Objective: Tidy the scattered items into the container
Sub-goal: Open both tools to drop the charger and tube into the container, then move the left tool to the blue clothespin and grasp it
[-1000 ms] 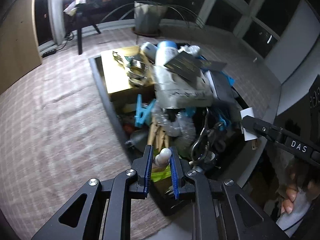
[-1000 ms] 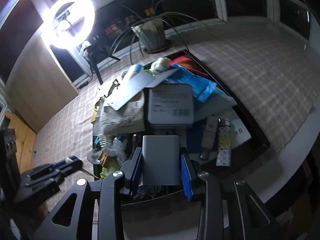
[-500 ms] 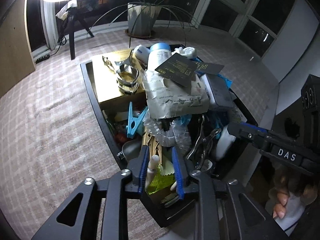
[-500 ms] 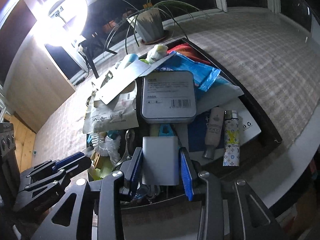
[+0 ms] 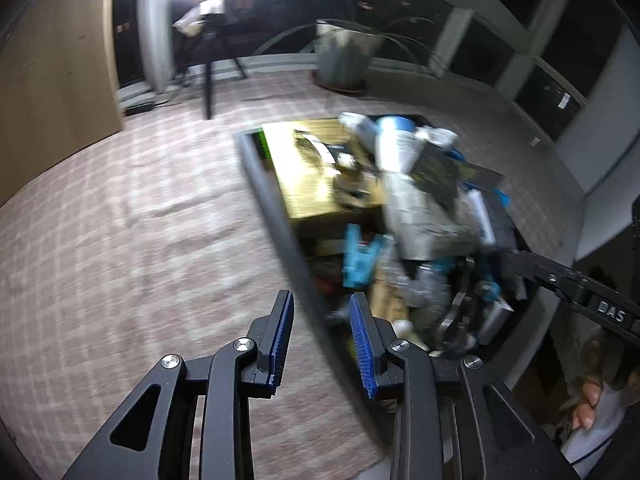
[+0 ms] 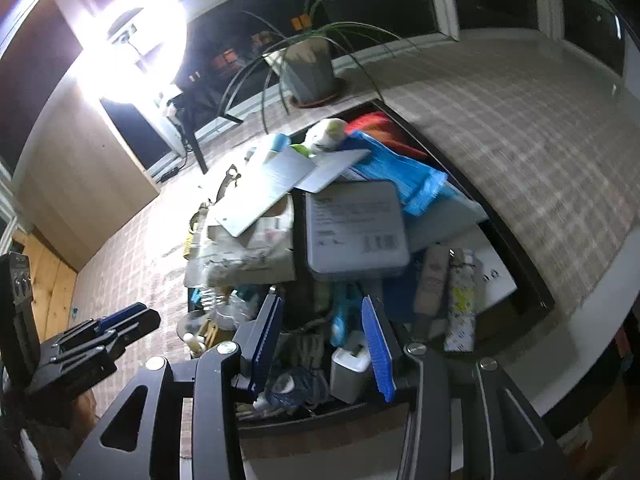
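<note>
A black tray [image 5: 276,216] [image 6: 516,248] on the checked tablecloth is heaped with items: a gold box [image 5: 308,176], a blue clip [image 5: 360,256], a grey tin [image 6: 356,232], a blue packet [image 6: 404,176] and tubes [image 6: 460,300]. My left gripper [image 5: 322,340] is open and empty above the tray's near left rim. My right gripper [image 6: 324,348] is open and empty over the tray's near end. A white charger block [image 6: 352,368] lies in the tray by its right finger. A small cream bottle [image 6: 196,344] lies in the tray near the left gripper [image 6: 100,332].
A ring light [image 6: 136,48] on a stand glares at the back. A potted plant [image 6: 312,68] stands beyond the tray. The table's pale edge [image 6: 592,356] runs close on the right. A person's hand [image 5: 588,400] shows at lower right.
My left gripper let go of the small cream bottle and swung left. My right gripper opened and dropped the white charger block into the tray.
</note>
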The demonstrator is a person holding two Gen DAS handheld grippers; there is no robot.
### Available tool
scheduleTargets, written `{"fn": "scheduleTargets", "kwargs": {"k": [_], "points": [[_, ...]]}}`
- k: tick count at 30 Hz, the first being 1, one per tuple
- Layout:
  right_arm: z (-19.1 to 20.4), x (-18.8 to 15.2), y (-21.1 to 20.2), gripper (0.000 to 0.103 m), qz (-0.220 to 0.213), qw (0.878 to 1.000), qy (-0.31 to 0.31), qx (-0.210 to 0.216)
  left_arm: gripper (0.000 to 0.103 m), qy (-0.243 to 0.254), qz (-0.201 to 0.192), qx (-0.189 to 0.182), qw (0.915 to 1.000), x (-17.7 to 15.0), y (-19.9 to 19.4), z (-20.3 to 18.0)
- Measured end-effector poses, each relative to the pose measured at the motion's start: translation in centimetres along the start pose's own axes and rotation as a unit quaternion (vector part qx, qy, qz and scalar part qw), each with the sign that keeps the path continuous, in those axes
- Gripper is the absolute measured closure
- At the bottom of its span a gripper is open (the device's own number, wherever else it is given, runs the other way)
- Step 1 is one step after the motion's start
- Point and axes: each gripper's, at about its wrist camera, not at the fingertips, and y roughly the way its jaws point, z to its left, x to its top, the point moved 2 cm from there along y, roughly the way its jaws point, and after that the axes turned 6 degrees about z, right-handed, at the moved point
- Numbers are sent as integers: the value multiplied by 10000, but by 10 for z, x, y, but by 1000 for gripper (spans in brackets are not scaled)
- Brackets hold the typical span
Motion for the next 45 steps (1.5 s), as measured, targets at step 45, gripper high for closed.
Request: {"fn": "scheduleTargets", "kwargs": {"k": [45], "points": [[479, 45, 156, 55, 754, 9834, -1616, 349, 59, -4556, 573, 1695, 8720, -51, -66, 696]]}}
